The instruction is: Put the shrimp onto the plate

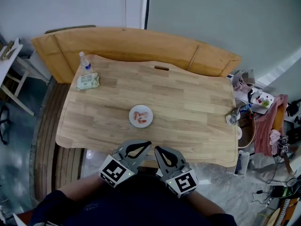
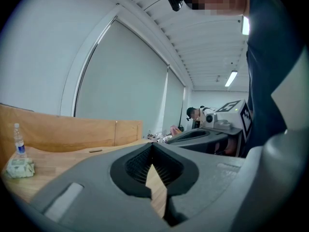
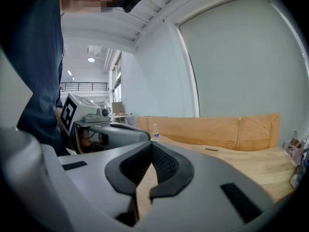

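A small white plate (image 1: pixel 141 124) sits near the middle of the wooden table (image 1: pixel 188 107), with pink shrimp (image 1: pixel 141 117) lying on it. Both grippers are held close to the person's body at the table's near edge, short of the plate. The left gripper (image 1: pixel 148 145) is shut with its tips touching and nothing between them; in its own view the left gripper (image 2: pixel 151 146) shows only table through the gap behind the tips. The right gripper (image 1: pixel 156 149) is likewise shut and empty, and in its own view the right gripper (image 3: pixel 151 144) has its tips together.
A water bottle (image 1: pixel 85 63) and a pack of wipes (image 1: pixel 88 82) stand at the table's far left. Wooden panels (image 1: pixel 131 44) lean behind the table. A cluttered stand with cloths and cables (image 1: pixel 254 107) is at the right edge. A white chair (image 1: pixel 11 74) stands at far left.
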Available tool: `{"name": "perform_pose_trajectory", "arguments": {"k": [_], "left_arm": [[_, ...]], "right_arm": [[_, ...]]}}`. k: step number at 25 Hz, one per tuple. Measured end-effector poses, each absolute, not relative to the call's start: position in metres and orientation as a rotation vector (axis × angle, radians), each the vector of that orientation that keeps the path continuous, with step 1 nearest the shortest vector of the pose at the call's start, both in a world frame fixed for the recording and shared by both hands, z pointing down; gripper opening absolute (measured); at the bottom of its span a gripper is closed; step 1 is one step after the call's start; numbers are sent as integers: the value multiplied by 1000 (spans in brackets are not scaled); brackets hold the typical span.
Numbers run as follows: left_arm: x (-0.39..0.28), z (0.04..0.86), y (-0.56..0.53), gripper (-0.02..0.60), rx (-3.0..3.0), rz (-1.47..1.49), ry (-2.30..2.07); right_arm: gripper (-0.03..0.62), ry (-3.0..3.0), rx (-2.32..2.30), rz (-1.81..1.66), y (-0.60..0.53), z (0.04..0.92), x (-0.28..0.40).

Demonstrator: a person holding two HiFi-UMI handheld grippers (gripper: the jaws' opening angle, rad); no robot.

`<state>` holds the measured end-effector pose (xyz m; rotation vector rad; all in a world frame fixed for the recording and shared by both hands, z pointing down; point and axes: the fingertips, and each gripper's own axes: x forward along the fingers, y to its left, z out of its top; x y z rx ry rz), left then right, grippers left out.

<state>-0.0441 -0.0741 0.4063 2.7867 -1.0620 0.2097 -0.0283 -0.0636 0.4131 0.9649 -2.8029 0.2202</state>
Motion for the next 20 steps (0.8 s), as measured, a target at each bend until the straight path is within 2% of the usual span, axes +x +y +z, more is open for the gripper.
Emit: {"name": "perform_pose_trajectory", "arguments": {"k": [20], "left_arm": [[-42,403,-71,6,2783,200,-1075]], "right_arm": [[9,-2801,964,234,-59,413,-25]]}}
